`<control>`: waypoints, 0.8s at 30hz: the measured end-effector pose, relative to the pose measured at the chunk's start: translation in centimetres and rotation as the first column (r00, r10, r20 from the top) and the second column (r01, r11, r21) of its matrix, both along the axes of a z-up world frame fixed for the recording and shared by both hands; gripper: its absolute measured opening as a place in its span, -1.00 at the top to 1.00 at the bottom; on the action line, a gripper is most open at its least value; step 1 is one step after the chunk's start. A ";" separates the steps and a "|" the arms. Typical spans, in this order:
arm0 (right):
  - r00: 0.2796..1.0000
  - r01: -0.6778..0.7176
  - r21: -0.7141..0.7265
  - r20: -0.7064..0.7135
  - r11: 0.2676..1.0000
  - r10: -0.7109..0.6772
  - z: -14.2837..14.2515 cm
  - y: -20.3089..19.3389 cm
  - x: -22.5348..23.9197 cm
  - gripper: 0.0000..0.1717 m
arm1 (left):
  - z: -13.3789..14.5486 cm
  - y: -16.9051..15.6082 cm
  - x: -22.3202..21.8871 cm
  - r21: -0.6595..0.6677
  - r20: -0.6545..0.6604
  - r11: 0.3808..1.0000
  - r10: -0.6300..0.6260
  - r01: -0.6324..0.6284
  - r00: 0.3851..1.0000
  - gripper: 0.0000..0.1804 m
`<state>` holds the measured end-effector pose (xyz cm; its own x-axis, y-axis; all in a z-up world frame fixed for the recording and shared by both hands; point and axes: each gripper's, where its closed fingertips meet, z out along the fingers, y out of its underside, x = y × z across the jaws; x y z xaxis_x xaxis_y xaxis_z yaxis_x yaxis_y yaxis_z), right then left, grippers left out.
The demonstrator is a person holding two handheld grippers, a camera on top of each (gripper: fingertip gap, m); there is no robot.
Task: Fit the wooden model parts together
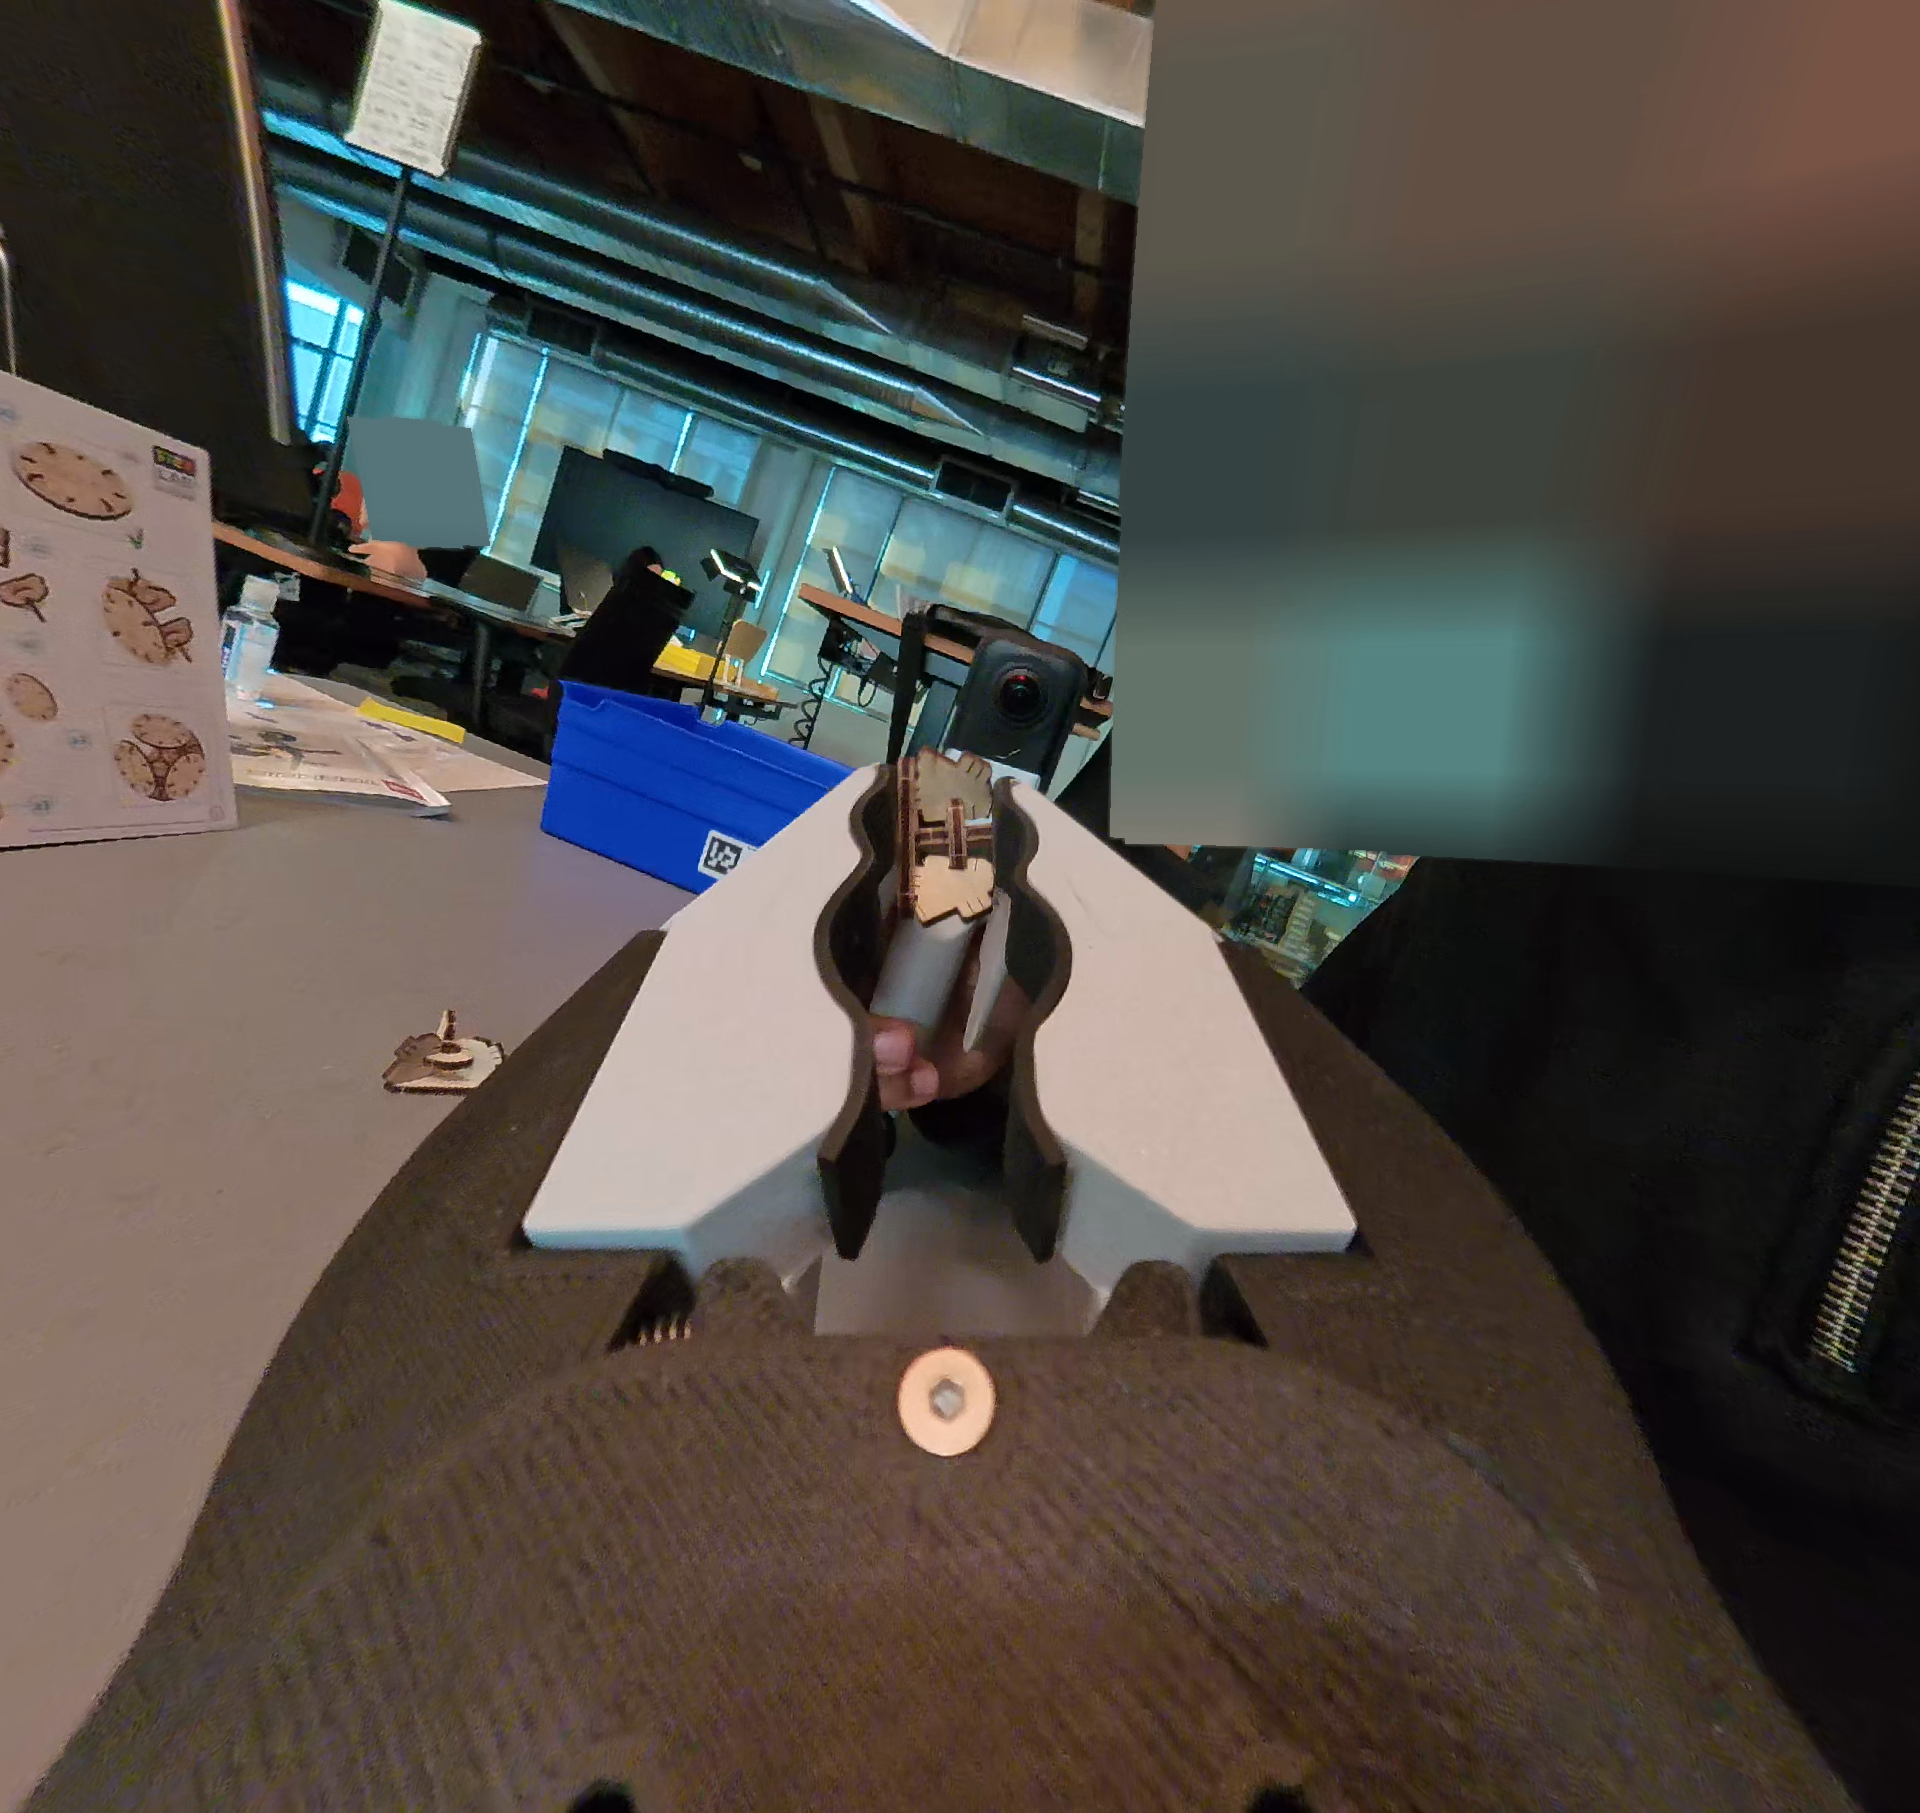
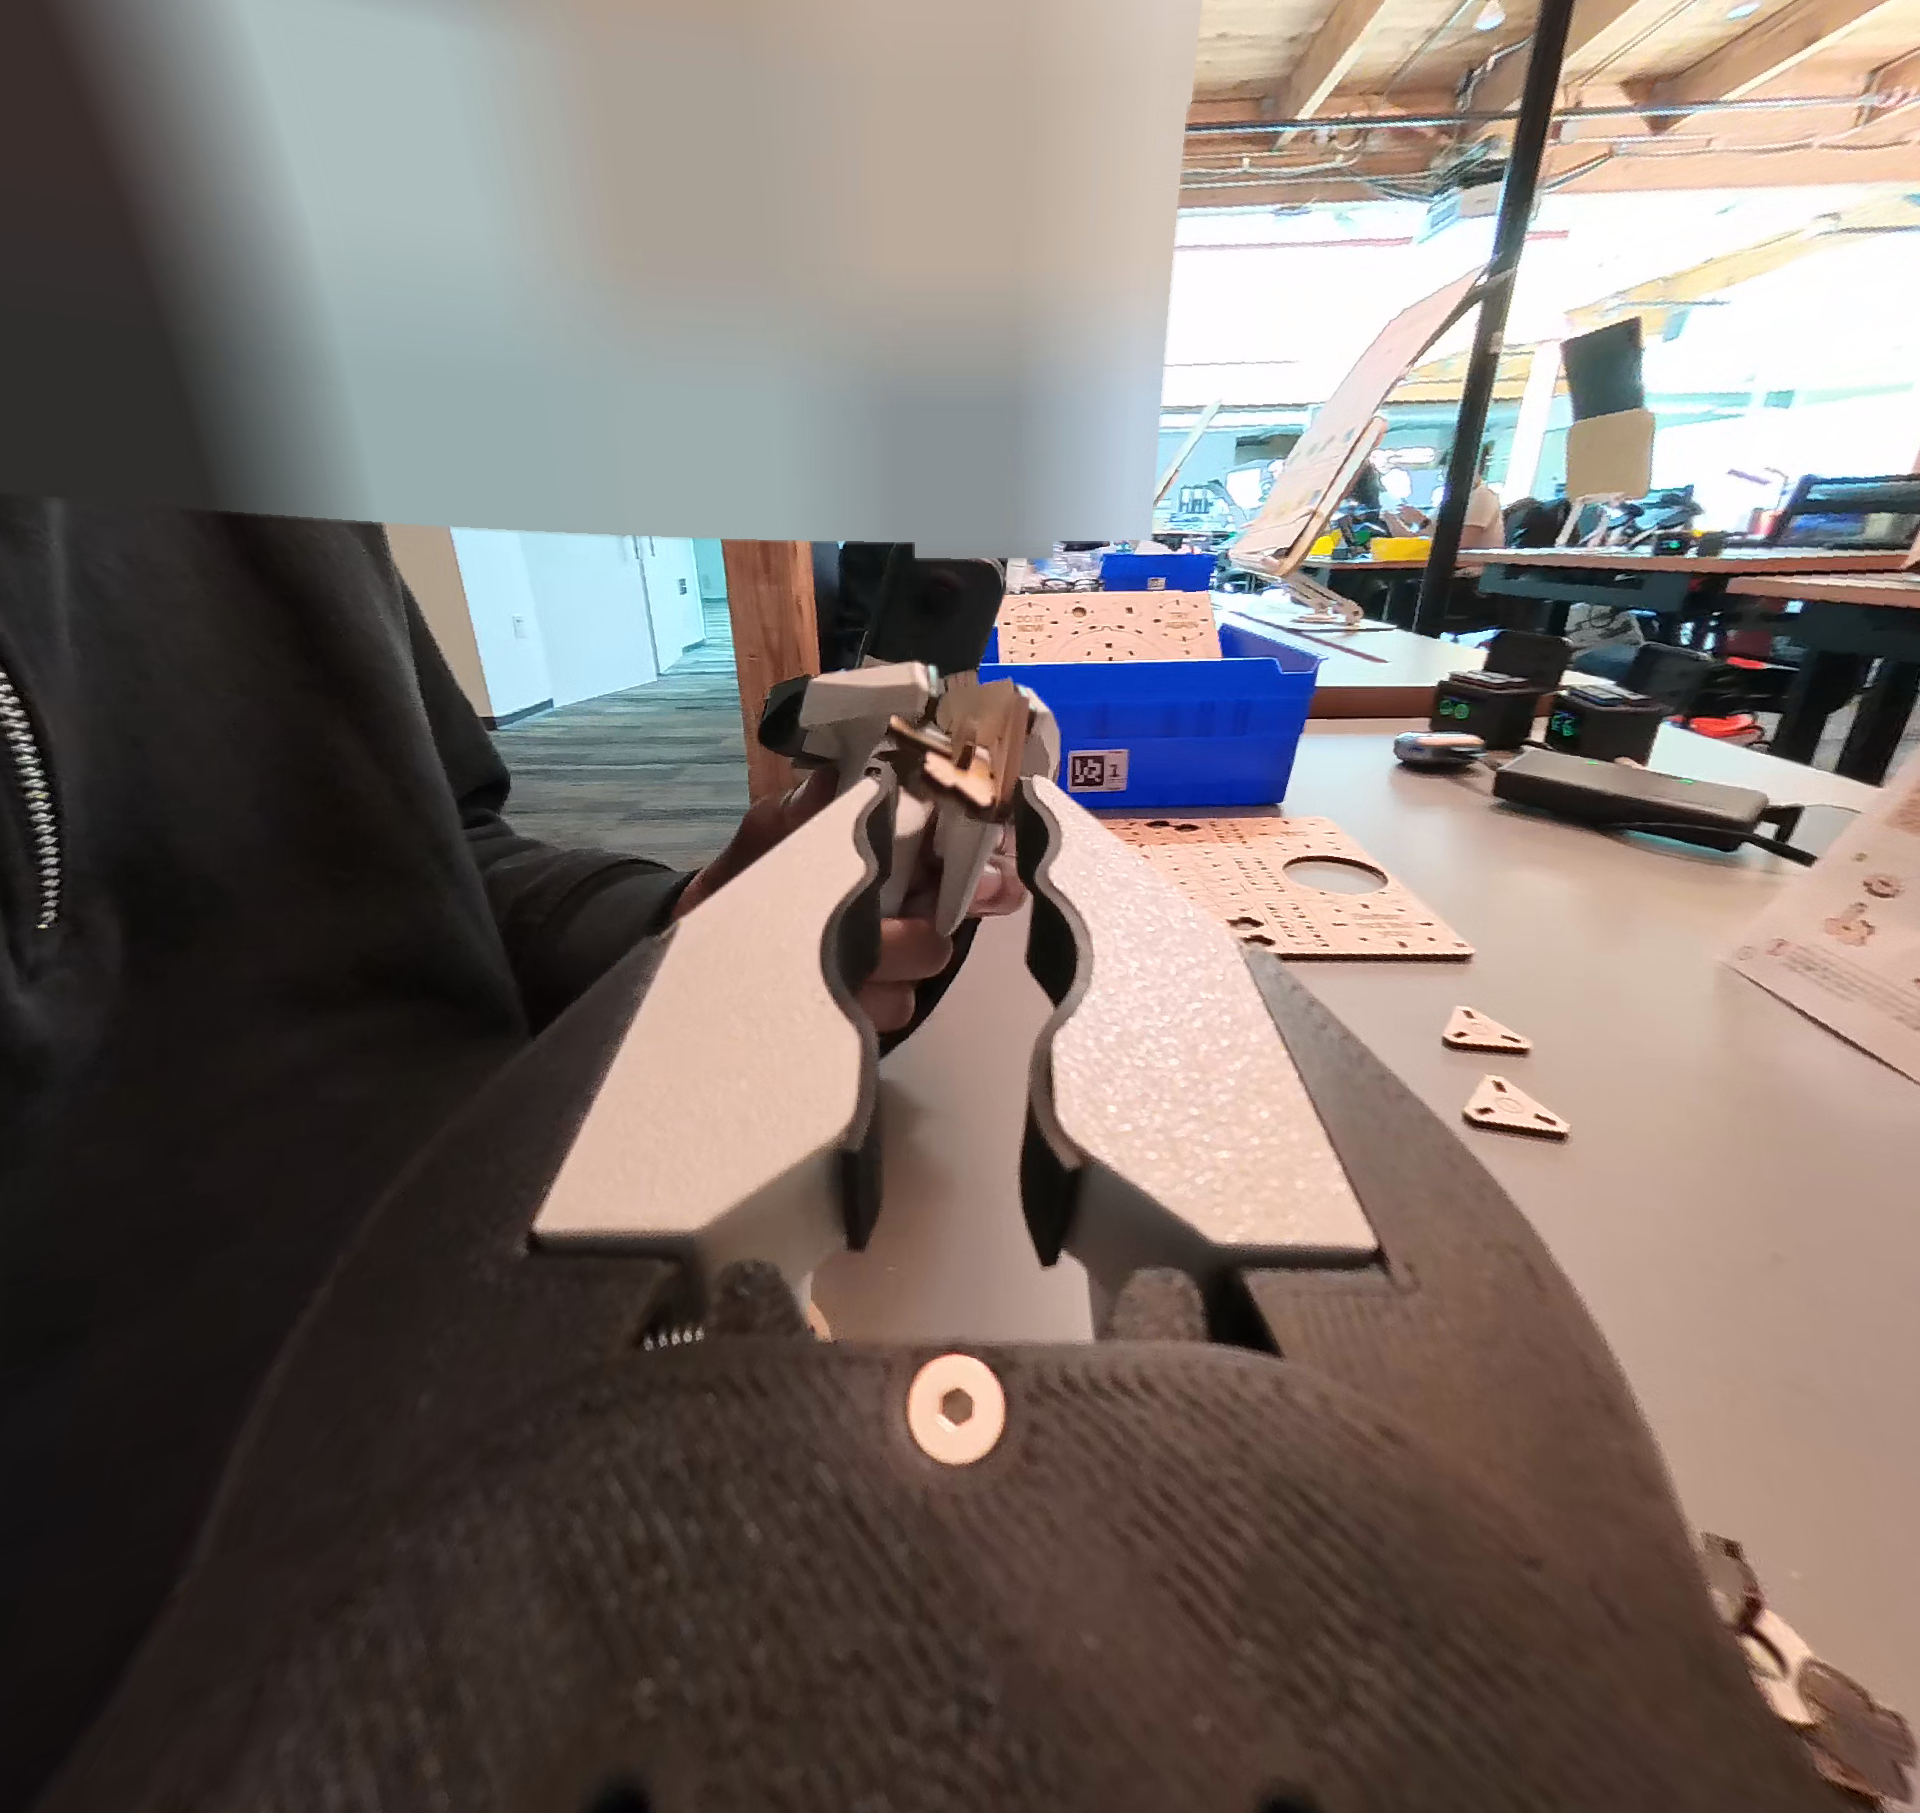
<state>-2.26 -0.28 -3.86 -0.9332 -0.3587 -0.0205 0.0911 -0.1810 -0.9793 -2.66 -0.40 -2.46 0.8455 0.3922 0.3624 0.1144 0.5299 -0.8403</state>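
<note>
At frame centre, the left claw (image 1: 948,833) is clamped on a small wooden assembly (image 1: 943,833), lifted off the bench (image 1: 208,984). The right claw (image 2: 951,807) stands apart just before it, its pads beside the piece.

An open-plan workshop office: exposed timber ceiling beams (image 2: 1455,18) and silver ventilation ducts (image 1: 727,18) overhead, long desks with dark monitors (image 1: 644,527), blue plastic parts bins (image 2: 1153,724), laser-cut plywood sheets (image 2: 1309,890) across the grey table (image 2: 1662,1244).
</note>
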 end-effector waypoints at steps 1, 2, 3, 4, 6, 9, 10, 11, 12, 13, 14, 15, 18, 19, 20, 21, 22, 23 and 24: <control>1.000 -0.002 0.001 0.004 1.000 0.002 0.0 0.0 0.0 0.76 | 0.0 0.0 0.0 0.002 0.000 1.000 0.000 0.000 1.000 0.83; 1.000 -0.007 0.001 0.012 1.000 0.007 0.0 0.0 0.0 0.76 | 0.0 0.0 0.0 0.000 -0.002 1.000 0.000 0.000 1.000 0.82; 1.000 -0.011 0.001 0.020 1.000 0.011 0.1 0.0 0.0 0.76 | 0.0 0.0 0.0 -0.003 -0.003 1.000 0.003 -0.003 1.000 0.84; 0.999 -0.016 0.002 0.030 1.000 0.016 0.1 0.1 0.0 0.76 | 0.0 0.0 0.0 -0.007 -0.004 1.000 0.005 -0.005 1.000 0.84; 0.998 -0.030 0.006 0.053 1.000 0.030 0.1 0.1 0.0 0.76 | 0.0 0.1 0.0 -0.008 -0.006 1.000 0.006 -0.006 1.000 0.83; 0.996 -0.047 0.015 0.082 0.999 0.045 0.0 0.1 -0.1 0.76 | 0.0 0.1 0.0 -0.015 -0.008 1.000 0.009 -0.009 1.000 0.82; 0.995 -0.049 0.020 0.087 0.999 0.047 0.0 0.1 -0.2 0.77 | -0.1 0.2 0.0 -0.021 -0.009 1.000 0.008 -0.009 1.000 0.83; 0.995 -0.051 0.022 0.092 0.998 0.049 0.0 0.1 -0.2 0.79 | -0.1 0.3 0.1 -0.027 -0.010 1.000 0.008 -0.008 1.000 0.83; 0.994 -0.055 0.023 0.096 0.998 0.052 0.0 0.1 -0.2 0.81 | -0.1 0.4 0.1 -0.033 -0.012 0.999 0.009 -0.009 1.000 0.83; 0.994 -0.058 0.024 0.099 0.998 0.055 0.0 0.1 -0.2 0.81 | -0.1 0.4 0.1 -0.037 -0.015 0.999 0.012 -0.013 1.000 0.83; 0.993 -0.060 0.026 0.101 0.998 0.057 0.0 0.1 -0.2 0.81 | -0.1 0.4 0.1 -0.039 -0.016 0.999 0.014 -0.015 1.000 0.83; 0.993 -0.062 0.026 0.103 0.998 0.059 0.0 0.1 -0.2 0.81 | -0.1 0.4 0.1 -0.040 -0.016 0.999 0.014 -0.015 1.000 0.82; 0.991 -0.070 0.026 0.118 0.997 0.066 0.0 0.2 -0.2 0.81 | -0.1 0.5 0.1 -0.047 -0.021 0.999 0.017 -0.018 1.000 0.82; 0.990 -0.074 0.025 0.126 0.997 0.070 0.1 0.2 -0.2 0.81 | -0.2 0.5 0.1 -0.052 -0.022 0.998 0.019 -0.020 1.000 0.83; 0.988 -0.077 0.025 0.136 0.997 0.073 0.1 0.2 -0.3 0.81 | -0.2 0.6 0.1 -0.058 -0.021 0.998 0.022 -0.023 1.000 0.84; 0.987 -0.080 0.025 0.145 0.997 0.075 0.1 0.2 -0.3 0.81 | -0.3 0.6 0.0 -0.065 -0.020 0.998 0.025 -0.027 0.999 0.84; 0.986 -0.079 0.027 0.150 0.997 0.074 0.1 0.2 -0.4 0.81 | -0.3 0.7 0.0 -0.073 -0.021 0.997 0.032 -0.033 0.999 0.84; 0.987 -0.074 0.030 0.148 0.997 0.069 0.1 0.2 -0.5 0.81 | -0.4 0.7 -0.1 -0.079 -0.022 0.996 0.040 -0.042 0.999 0.83; 0.988 -0.070 0.035 0.139 0.997 0.065 0.0 0.2 -0.5 0.81 | -0.4 0.7 -0.1 -0.083 -0.024 0.996 0.043 -0.045 0.999 0.83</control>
